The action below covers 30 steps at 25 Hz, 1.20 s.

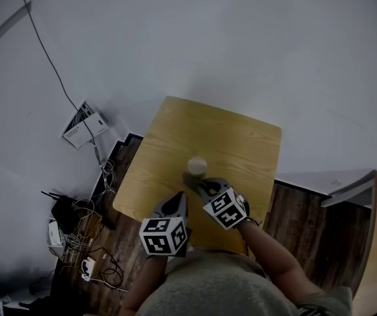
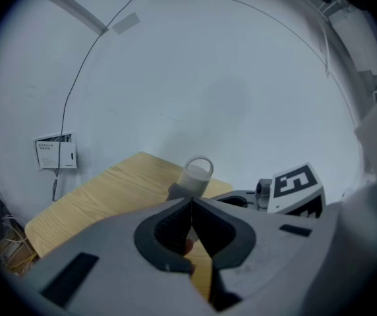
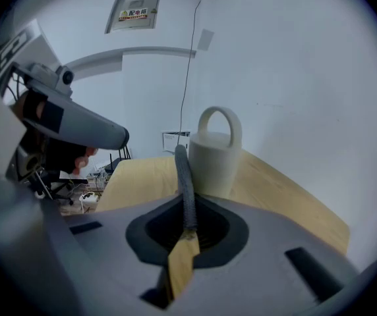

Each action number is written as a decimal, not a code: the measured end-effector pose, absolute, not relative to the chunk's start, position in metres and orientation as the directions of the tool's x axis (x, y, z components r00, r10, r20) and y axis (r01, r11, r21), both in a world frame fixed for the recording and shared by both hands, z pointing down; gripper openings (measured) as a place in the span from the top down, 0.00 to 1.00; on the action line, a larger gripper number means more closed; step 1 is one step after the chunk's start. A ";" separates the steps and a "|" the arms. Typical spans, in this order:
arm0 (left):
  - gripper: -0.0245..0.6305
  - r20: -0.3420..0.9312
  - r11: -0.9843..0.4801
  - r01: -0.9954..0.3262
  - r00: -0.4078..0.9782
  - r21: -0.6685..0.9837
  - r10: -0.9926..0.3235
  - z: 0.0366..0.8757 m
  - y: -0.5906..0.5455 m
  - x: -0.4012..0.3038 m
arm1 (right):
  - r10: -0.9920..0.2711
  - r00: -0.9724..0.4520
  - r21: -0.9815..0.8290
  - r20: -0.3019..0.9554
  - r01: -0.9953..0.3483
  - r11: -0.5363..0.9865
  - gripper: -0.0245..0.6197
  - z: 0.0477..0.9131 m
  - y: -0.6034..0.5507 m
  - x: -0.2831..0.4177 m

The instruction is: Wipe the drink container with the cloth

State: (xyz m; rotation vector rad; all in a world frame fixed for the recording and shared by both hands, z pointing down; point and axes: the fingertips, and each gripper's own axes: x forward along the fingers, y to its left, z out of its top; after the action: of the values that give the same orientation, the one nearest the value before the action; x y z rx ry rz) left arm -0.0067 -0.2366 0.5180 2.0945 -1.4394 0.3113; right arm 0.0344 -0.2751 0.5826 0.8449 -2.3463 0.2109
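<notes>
Right gripper (image 3: 188,208) pinches a dark cloth (image 3: 184,173) just beside the white container (image 3: 213,160); left gripper (image 2: 192,204), jaws together and empty, hangs over the wooden table (image 1: 241,143).

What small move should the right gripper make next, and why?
Probably ease the right gripper toward the drink container so the cloth presses its side. The jaws are shut on the cloth, which runs up right beside the container; contact is unclear. The left gripper has its jaws together, holding nothing, so go gently: nothing steadies the container.
</notes>
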 end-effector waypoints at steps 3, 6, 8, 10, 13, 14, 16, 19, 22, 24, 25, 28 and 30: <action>0.96 0.493 -0.252 -0.913 0.389 0.322 -0.778 0.518 -0.236 -0.009 | -0.510 -0.585 0.056 0.631 -0.622 0.781 0.95 0.594 -0.273 0.035; 0.96 0.493 -0.251 -0.913 0.388 0.322 -0.779 0.518 -0.234 -0.010 | -0.499 -0.573 0.047 0.650 -0.625 0.779 0.95 0.604 -0.270 0.037; 0.96 0.493 -0.251 -0.913 0.388 0.322 -0.779 0.518 -0.233 -0.011 | -0.492 -0.566 0.039 0.661 -0.629 0.777 0.95 0.610 -0.268 0.038; 0.96 0.492 -0.250 -0.913 0.387 0.323 -0.780 0.518 -0.232 -0.013 | -0.487 -0.559 0.034 0.671 -0.633 0.774 0.95 0.615 -0.266 0.039; 0.96 0.489 -0.250 -0.912 0.388 0.324 -0.781 0.518 -0.232 -0.014 | -0.483 -0.547 0.031 0.684 -0.639 0.768 0.95 0.622 -0.265 0.041; 0.96 0.488 -0.252 -0.912 0.389 0.324 -0.781 0.517 -0.232 -0.014 | -0.482 -0.544 0.030 0.687 -0.642 0.766 0.95 0.623 -0.265 0.041; 0.96 0.487 -0.254 -0.911 0.392 0.325 -0.781 0.517 -0.232 -0.014 | -0.482 -0.540 0.030 0.690 -0.644 0.764 0.95 0.626 -0.264 0.042; 0.96 0.486 -0.259 -0.910 0.395 0.325 -0.779 0.516 -0.232 -0.015 | -0.480 -0.536 0.028 0.695 -0.647 0.762 0.95 0.628 -0.264 0.042; 0.96 0.483 -0.264 -0.908 0.400 0.325 -0.779 0.515 -0.232 -0.015 | -0.477 -0.539 0.008 0.694 -0.657 0.754 0.95 0.626 -0.260 0.043; 0.96 0.480 -0.265 -0.908 0.400 0.326 -0.781 0.515 -0.231 -0.016 | -0.478 -0.545 0.001 0.688 -0.659 0.752 0.95 0.623 -0.256 0.043; 0.96 0.479 -0.263 -0.908 0.399 0.327 -0.782 0.516 -0.231 -0.016 | -0.479 -0.548 -0.001 0.686 -0.659 0.753 0.95 0.622 -0.254 0.044; 0.96 0.475 -0.263 -0.906 0.402 0.333 -0.783 0.516 -0.229 -0.018 | -0.482 -0.554 -0.002 0.679 -0.658 0.753 0.95 0.619 -0.246 0.045; 0.96 0.473 -0.267 -0.902 0.408 0.338 -0.781 0.517 -0.227 -0.019 | -0.491 -0.559 -0.009 0.668 -0.666 0.746 0.95 0.616 -0.240 0.047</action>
State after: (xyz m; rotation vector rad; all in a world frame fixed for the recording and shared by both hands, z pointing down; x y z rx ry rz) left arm -0.0193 -0.2269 0.5170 2.1080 -1.4259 0.2839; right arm 0.0466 -0.2398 0.6159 0.8659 -2.2798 0.3438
